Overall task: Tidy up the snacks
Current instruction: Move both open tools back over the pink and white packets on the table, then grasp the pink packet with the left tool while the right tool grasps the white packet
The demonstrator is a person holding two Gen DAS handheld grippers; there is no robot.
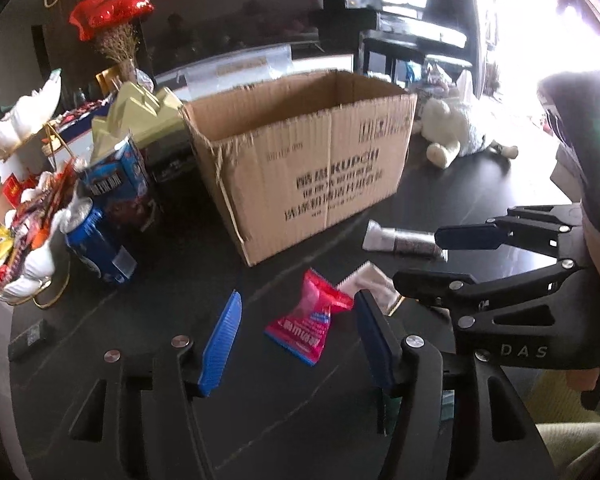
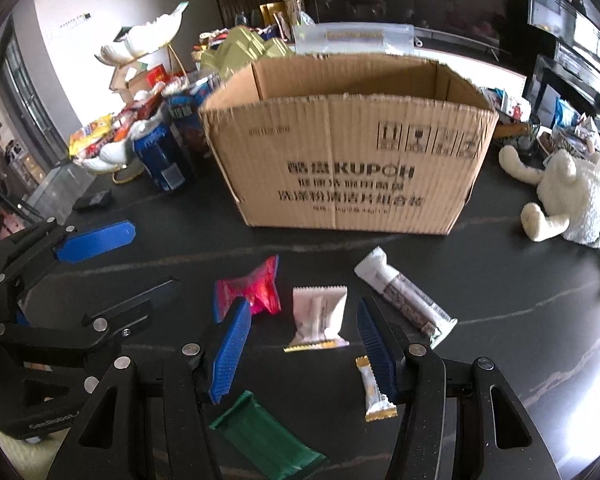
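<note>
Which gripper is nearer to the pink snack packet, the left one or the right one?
Left. The left gripper frames the pink snack packet between its open fingers; the right gripper is beside it, over the white packet.

table: dark stone top (image 2: 520, 280), pale veins | wall: white (image 2: 100, 8) at 10 o'clock | piano: black (image 1: 400, 20) at 1 o'clock | light: bright window glare (image 1: 540, 60) at 2 o'clock

Blown-out window glare at right, slight motion blur, fisheye-bent dark edges.
</note>
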